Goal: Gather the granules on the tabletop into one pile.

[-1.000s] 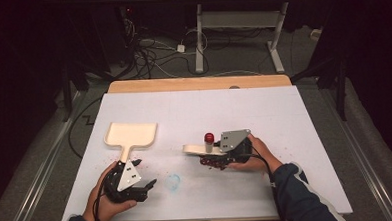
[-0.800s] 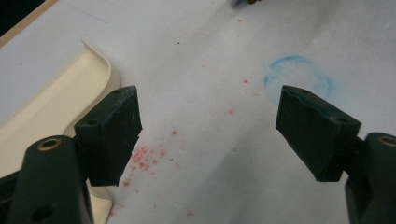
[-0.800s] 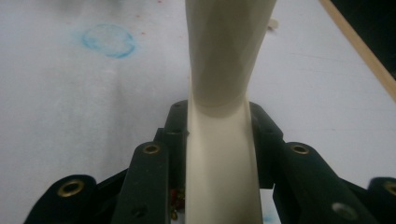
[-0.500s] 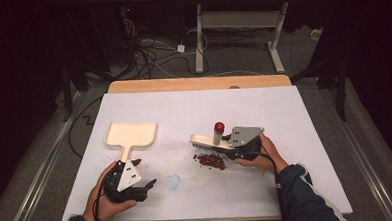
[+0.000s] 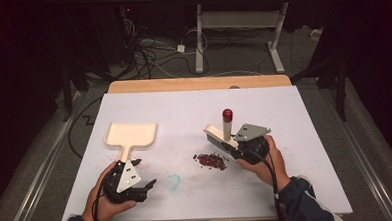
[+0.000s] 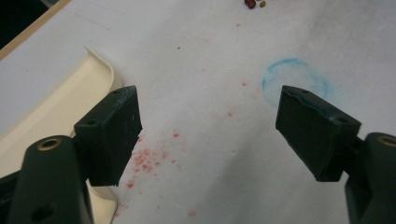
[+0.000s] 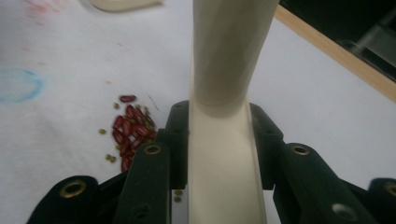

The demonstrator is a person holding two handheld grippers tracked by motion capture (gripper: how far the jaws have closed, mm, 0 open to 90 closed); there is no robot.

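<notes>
At the near edge of the white table (image 5: pixel 294 116), the left gripper (image 5: pixel 137 185) rests with jaws spread wide and empty, just beside the handle of the cream dustpan (image 5: pixel 131 135); a faint blue ring mark (image 6: pixel 294 79) lies on the surface ahead of it. To the right, the right gripper (image 5: pixel 238 149) is clamped on the cream handle of a hand brush (image 5: pixel 224 132) with a red cap, bristles touching the table. A pile of red beans (image 5: pixel 210 160) sits just beside the brush.

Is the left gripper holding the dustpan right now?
No, the left gripper is open, its jaws spread over bare table beside the dustpan.
</notes>
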